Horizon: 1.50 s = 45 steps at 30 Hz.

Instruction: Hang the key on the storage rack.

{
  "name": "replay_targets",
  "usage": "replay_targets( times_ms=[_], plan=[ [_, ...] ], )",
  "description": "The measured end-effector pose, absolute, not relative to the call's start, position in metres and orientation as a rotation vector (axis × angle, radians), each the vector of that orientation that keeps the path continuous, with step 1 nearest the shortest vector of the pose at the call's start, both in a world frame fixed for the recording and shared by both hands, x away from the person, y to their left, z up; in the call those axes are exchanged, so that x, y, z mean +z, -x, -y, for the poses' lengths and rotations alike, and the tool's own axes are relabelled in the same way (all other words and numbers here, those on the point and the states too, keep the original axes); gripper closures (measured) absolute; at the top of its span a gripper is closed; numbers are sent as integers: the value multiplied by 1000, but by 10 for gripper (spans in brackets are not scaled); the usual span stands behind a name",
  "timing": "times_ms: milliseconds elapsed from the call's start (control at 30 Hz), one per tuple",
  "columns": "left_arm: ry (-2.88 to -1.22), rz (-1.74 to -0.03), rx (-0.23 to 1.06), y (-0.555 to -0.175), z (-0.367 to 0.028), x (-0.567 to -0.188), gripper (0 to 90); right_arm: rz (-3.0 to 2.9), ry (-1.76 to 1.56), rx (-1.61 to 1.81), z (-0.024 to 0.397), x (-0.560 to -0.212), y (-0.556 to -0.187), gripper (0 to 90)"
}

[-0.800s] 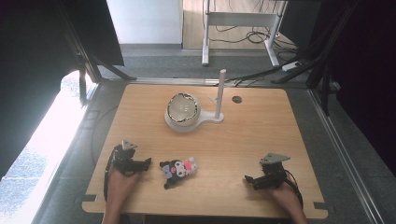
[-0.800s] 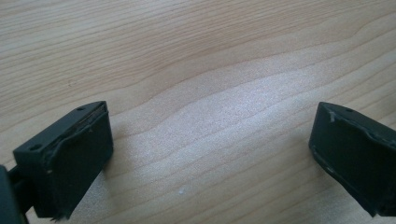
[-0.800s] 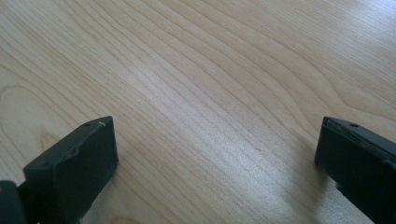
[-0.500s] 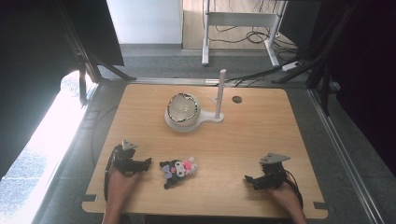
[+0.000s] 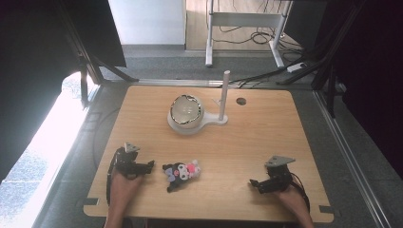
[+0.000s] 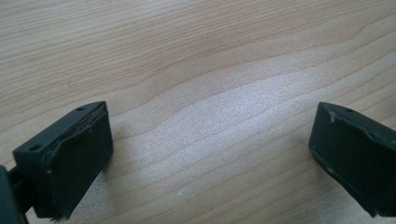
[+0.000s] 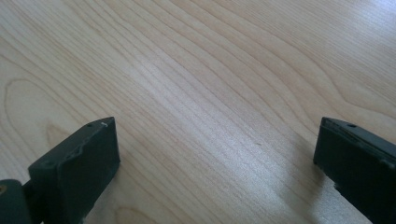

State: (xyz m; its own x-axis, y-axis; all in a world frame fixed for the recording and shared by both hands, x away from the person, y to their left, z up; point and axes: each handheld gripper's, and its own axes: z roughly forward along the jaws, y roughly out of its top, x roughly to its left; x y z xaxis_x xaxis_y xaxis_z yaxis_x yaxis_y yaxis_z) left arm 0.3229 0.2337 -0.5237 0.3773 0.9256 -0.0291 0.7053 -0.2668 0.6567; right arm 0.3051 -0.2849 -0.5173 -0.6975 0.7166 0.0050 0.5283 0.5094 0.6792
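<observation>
A small black plush toy (image 5: 180,173) with a pink patch lies on the wooden table (image 5: 247,137) near its front edge. Just left of the toy, my left gripper (image 5: 150,165) rests on the table, open, its jaws wide apart over bare wood (image 6: 210,154). At the front right my right gripper (image 5: 254,184) also rests low on the table, open, with nothing between its jaws (image 7: 215,158). A hand holds each gripper from the bottom edge.
A white stand (image 5: 209,121) at the table's middle back carries a round shiny bowl (image 5: 186,109) and an upright white post (image 5: 224,92). A small dark hole (image 5: 241,101) sits to its right. Cables and a frame lie on the floor beyond.
</observation>
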Motion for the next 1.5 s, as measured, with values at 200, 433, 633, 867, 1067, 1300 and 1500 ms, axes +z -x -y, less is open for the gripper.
replay_targets(
  times_ms=[200,433,633,867,1067,1300,1500],
  plan=[
    [-2055,-1401,491,-323,-233,-524,0,-2502,-993,969,284,-508,-307,6],
    [-2055,-1402,491,-323,-233,-524,0,-2554,-917,954,273,-495,-316,7],
    [-2055,-1401,491,-323,-233,-524,0,-2602,-868,948,260,-486,-326,12],
    [-2055,-1401,491,-323,-233,-524,0,-2691,-798,912,238,-475,-341,29],
    [-2055,-1401,491,-323,-233,-524,0,-2738,-737,871,223,-468,-348,48],
    [-2058,-1400,492,-323,-234,-524,0,-2802,-638,843,199,-459,-356,64],
    [-2058,-1399,492,-323,-234,-524,0,-2861,-555,823,177,-455,-363,70]
  ],
)
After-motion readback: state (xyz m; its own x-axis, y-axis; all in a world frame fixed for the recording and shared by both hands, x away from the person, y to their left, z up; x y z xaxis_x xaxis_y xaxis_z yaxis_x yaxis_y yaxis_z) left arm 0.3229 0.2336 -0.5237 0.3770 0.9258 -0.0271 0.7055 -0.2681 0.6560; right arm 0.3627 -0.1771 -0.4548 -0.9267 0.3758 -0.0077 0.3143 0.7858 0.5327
